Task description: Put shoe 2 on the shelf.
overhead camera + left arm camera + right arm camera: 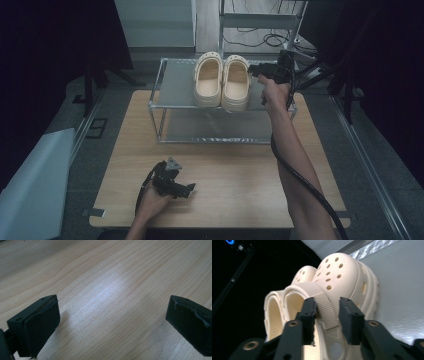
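Two cream clogs [222, 81] sit on the rack's top shelf [177, 82]; the right gripper [327, 312] has its jaws astride the nearer clog's heel strap [325, 310], one pad touching, a gap at the other. I'd close squarely before lifting. The left gripper [112, 322] rests spread wide over the table [105, 277].

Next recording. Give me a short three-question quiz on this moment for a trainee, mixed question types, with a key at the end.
1. True or false: the left gripper is holding a clog.
2. Where do the two cream clogs stand? A) on the top shelf of the metal rack; B) on its lower shelf; C) on the wooden table.
3. In a few words: which part of a clog lies between the jaws of the right gripper?

Key
1. False: its jaws stand open just above the table with nothing between them.
2. A.
3. The heel strap of the clog nearer that gripper.
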`<control>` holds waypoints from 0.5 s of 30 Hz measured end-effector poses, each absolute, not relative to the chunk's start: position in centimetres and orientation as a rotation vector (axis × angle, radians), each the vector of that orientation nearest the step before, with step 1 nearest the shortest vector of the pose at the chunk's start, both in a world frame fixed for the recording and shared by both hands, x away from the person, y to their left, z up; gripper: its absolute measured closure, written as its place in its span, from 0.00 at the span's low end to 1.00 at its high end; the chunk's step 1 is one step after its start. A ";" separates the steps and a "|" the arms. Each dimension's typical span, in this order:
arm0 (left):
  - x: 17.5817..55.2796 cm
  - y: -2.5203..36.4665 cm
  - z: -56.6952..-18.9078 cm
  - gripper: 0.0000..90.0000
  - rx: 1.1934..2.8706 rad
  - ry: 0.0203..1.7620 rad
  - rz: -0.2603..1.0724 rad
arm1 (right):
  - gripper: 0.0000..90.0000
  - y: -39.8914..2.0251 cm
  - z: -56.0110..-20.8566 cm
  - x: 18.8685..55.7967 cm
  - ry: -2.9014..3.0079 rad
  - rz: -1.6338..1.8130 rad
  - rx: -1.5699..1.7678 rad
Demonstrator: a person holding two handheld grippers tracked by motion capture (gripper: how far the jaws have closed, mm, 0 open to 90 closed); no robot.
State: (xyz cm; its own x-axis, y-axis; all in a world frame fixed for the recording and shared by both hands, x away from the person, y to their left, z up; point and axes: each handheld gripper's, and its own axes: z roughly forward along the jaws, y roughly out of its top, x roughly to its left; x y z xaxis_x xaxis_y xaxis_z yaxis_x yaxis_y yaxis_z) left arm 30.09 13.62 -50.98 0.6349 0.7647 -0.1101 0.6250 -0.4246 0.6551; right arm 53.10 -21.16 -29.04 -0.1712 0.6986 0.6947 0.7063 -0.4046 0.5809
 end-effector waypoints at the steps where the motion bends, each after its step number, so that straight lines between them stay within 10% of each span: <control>1: 30.1 13.7 -51.0 0.00 2.175 1.079 0.267 | 0.68 -21.3 -29.0 53.0 -1.742 -1.667 -2.020; 15: 30.0 13.5 -51.0 0.00 2.159 1.079 0.261 | 0.42 -22.9 -29.9 50.0 -1.802 -1.732 -1.790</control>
State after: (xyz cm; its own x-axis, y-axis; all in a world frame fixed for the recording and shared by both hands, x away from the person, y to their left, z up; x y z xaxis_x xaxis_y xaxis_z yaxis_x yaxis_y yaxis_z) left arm 30.04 13.48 -50.99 0.6326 0.7645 -0.1236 0.6240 -0.4086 0.6661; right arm 50.05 -22.93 -29.88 -0.3205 0.6441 0.6945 0.7194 -0.3114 0.6208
